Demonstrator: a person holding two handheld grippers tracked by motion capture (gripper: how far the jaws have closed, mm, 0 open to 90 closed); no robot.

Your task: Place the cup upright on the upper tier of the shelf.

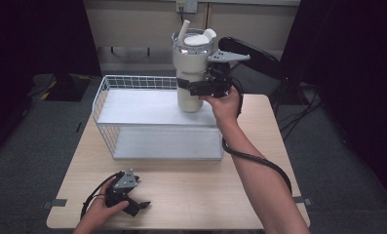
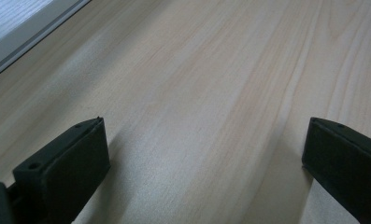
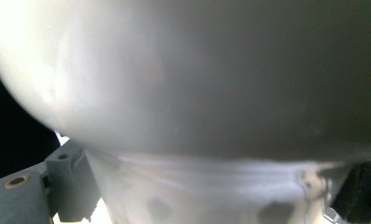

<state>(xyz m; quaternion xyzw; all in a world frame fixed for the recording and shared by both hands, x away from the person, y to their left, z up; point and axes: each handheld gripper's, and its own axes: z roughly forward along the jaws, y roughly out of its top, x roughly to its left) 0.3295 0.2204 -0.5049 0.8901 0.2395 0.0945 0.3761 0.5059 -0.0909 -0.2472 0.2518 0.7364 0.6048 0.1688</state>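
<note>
A tall white tumbler (image 1: pixel 192 63) with a clear lid and a straw stands upright at the right end of the white wire rack's (image 1: pixel 132 105) top shelf. Whether its base touches the shelf I cannot tell. My right gripper (image 1: pixel 190 86) is shut on the tumbler's narrow lower part, coming in from the right. In the right gripper view the tumbler's body (image 3: pixel 197 93) sits close against the camera, between the jaws of the right gripper (image 3: pixel 211 196). My left gripper (image 1: pixel 143 205) lies low on the wooden table (image 1: pixel 191 190) at the front left, open, with bare wood between the jaws of the left gripper (image 2: pixel 204 158).
The rack has a lower shelf (image 1: pixel 166 144) under the top one and takes up the table's back half. A black chair (image 1: pixel 252 53) stands behind the table at the right. Cables trail from both grippers, and the table's front edge is close to my left hand.
</note>
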